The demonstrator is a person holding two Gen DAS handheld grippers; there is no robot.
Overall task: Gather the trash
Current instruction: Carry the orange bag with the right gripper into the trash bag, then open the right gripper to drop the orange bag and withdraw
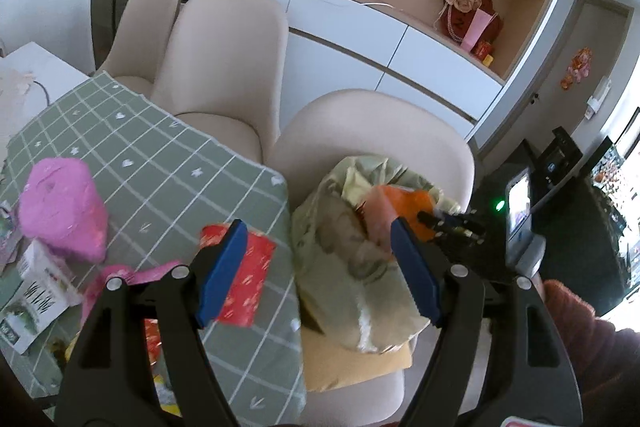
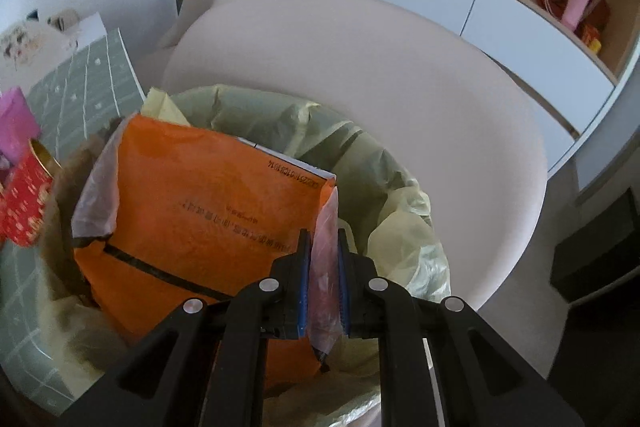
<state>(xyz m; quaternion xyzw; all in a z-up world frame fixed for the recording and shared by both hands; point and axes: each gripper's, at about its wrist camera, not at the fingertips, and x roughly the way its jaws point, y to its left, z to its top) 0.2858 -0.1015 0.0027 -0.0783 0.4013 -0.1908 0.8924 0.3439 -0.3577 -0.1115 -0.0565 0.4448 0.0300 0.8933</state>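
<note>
My right gripper is shut on the edge of an orange plastic mailer bag and holds it over the mouth of a pale green trash bag. The trash bag sits on a beige chair beside the table. In the left wrist view the trash bag holds the orange bag, with the right gripper at its far side. My left gripper is open and empty, above the table edge and the trash bag. A red wrapper lies on the table under its left finger.
The green checked tablecloth carries a pink crumpled wrapper, a white carton and a red tin. Beige chairs stand behind the table. A white cabinet runs along the wall.
</note>
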